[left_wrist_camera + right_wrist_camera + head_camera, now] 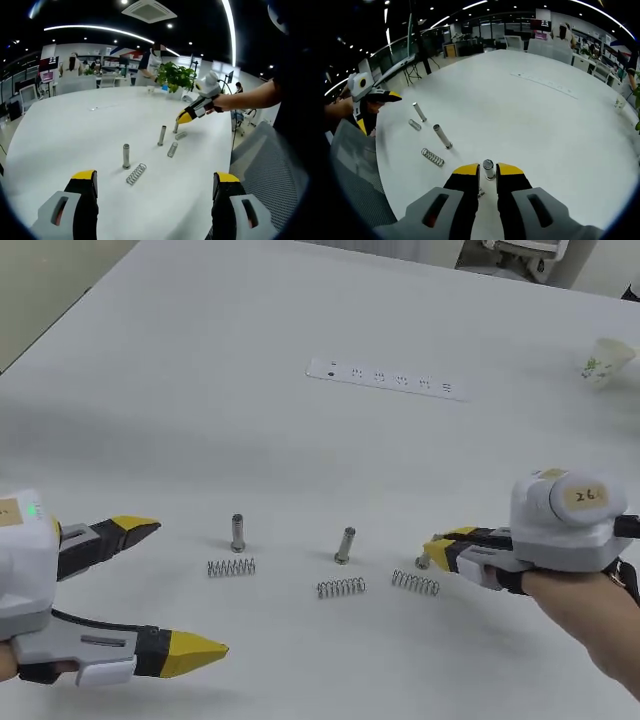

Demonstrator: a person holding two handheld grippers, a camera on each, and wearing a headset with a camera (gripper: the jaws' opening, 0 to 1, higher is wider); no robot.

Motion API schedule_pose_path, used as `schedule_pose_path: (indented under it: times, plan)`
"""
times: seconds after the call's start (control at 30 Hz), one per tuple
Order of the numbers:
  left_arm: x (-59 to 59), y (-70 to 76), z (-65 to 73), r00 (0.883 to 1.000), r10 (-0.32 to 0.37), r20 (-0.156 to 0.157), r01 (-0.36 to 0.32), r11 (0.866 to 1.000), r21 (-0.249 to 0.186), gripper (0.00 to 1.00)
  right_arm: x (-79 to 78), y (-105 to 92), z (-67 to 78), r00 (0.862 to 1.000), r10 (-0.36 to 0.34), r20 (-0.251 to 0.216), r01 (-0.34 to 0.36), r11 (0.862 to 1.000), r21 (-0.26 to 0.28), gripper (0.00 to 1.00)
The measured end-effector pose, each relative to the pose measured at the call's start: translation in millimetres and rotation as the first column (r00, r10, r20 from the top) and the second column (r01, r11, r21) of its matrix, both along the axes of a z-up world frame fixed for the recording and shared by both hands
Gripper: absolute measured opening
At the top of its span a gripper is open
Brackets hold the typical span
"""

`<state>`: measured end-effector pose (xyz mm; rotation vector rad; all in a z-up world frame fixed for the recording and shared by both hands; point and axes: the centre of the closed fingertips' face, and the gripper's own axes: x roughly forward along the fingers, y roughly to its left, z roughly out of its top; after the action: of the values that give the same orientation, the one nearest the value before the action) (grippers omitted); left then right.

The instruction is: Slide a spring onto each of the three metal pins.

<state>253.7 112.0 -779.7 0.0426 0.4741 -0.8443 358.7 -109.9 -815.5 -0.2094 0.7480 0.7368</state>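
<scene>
left gripper (192,587) nearest, low over the tabletop (200,420), fingers spread wide, holding nothing. beyond it three springs lie flat on the tabletop: left spring (231,567), middle spring (341,587) and right spring (414,583). each is just in front of an upright pin: left pin (237,532), middle pin (345,545), right pin (422,562). right gripper (488,172) has its fingers nearly together astride the right pin, cannot tell if they pinch it; far back, power strip (388,379) and paper cup (605,362).

The desk (200,340) is evenly lit by ceiling strips (100,28). A faint shadow is cast beneath the left tool (190,587).
</scene>
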Motion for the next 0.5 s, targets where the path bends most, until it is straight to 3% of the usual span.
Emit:
schedule_pose_path:
  times: [0.1, 0.5]
  plan:
    - [0.3, 0.3, 0.8, 1.000, 0.001, 0.002, -0.001, 1.000, 0.000, 0.93, 0.0, -0.1, 0.6, 1.000, 0.000, 0.000, 0.000, 1.000, 0.003, 0.12]
    - [0.8, 2.6, 2.9, 1.000, 0.004, 0.005, -0.004, 1.000, -0.003, 0.93, 0.2, -0.3, 4.5, 1.000, -0.014, 0.012, 0.014, 1.000, 0.026, 0.33]
